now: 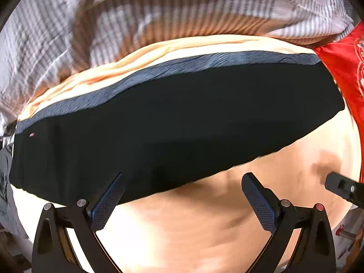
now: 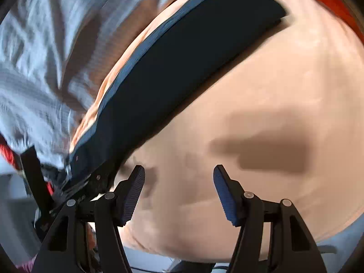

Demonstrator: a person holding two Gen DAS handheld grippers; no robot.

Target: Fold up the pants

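The dark navy pants [image 1: 173, 122] lie folded in a long flat band on a peach bed sheet [image 1: 204, 223], with a lighter blue ribbed edge along the far side. My left gripper [image 1: 182, 182] is open and empty, just in front of the pants' near edge. In the right wrist view the pants [image 2: 182, 68] run diagonally from lower left to upper right. My right gripper [image 2: 178, 175] is open and empty over bare sheet [image 2: 250, 91], to the right of the pants. Its tip also shows in the left wrist view [image 1: 343, 187].
A rumpled grey-and-white striped duvet [image 1: 159, 11] lies beyond the pants. A red embroidered cloth [image 1: 348, 75] lies at the right. The sheet's near edge curves down at the lower right [image 2: 341, 223]. A gripper's shadow [image 2: 268, 152] falls on the sheet.
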